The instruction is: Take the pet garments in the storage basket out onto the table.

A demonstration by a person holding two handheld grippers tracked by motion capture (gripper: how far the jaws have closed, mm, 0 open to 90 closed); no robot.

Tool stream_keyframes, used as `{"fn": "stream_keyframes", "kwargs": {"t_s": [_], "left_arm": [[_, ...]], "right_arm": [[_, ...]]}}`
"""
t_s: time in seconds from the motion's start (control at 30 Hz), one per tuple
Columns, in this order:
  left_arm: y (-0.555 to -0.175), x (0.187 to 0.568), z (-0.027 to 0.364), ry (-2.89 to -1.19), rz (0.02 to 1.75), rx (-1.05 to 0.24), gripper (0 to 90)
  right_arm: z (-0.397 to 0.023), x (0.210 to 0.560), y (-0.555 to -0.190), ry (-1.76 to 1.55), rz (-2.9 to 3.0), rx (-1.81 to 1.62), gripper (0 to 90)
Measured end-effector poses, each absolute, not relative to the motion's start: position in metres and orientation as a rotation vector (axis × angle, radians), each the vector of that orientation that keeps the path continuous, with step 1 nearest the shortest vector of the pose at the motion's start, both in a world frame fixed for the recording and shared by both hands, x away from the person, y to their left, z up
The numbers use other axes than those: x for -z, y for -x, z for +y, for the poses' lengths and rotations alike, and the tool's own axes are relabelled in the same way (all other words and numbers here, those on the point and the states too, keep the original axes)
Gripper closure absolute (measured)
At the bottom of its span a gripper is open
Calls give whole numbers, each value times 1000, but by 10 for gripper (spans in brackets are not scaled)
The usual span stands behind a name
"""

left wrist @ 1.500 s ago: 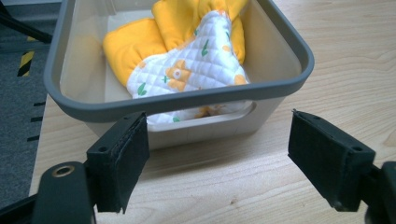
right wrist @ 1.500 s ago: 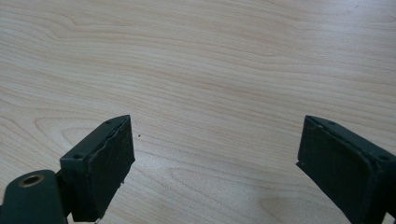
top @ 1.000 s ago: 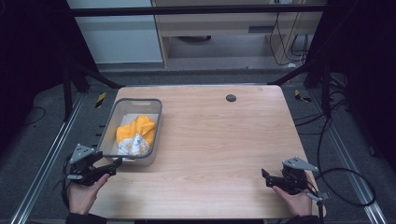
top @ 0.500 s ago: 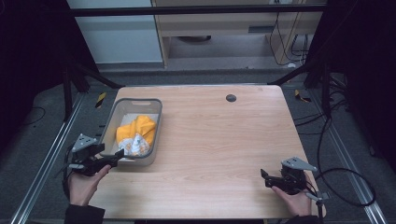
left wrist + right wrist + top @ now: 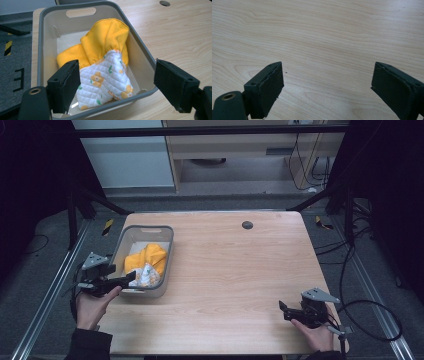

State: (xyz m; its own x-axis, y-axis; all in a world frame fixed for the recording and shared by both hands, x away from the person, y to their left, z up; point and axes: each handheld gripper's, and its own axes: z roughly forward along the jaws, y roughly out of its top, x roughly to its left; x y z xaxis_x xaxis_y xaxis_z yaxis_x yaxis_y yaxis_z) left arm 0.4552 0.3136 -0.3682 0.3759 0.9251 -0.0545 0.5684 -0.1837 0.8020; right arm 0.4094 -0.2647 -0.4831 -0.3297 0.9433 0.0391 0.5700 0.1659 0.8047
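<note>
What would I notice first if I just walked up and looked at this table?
Probably the bright yellow cloth with a white flowery quilted part, bunched inside the grey bin at the left of the wooden table. The left gripper reaches over the bin's near rim with its jaws wide open around the cloth's near end. Far off at the table's near right corner, the right gripper hovers, jaws open, over bare wood.
</note>
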Motion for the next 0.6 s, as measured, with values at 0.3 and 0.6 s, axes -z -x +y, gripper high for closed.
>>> {"fn": "stream_keyframes", "kwargs": {"t_s": [0.3, 0.6], "left_arm": [[-473, 369, 307, -1911, 1303, -585, 217], [-490, 375, 299, -1958, 1317, -581, 227]], "right_arm": [[-264, 483, -409, -1443, 1977, -1033, 105], [-264, 484, -411, -1433, 1985, -1025, 105]]}}
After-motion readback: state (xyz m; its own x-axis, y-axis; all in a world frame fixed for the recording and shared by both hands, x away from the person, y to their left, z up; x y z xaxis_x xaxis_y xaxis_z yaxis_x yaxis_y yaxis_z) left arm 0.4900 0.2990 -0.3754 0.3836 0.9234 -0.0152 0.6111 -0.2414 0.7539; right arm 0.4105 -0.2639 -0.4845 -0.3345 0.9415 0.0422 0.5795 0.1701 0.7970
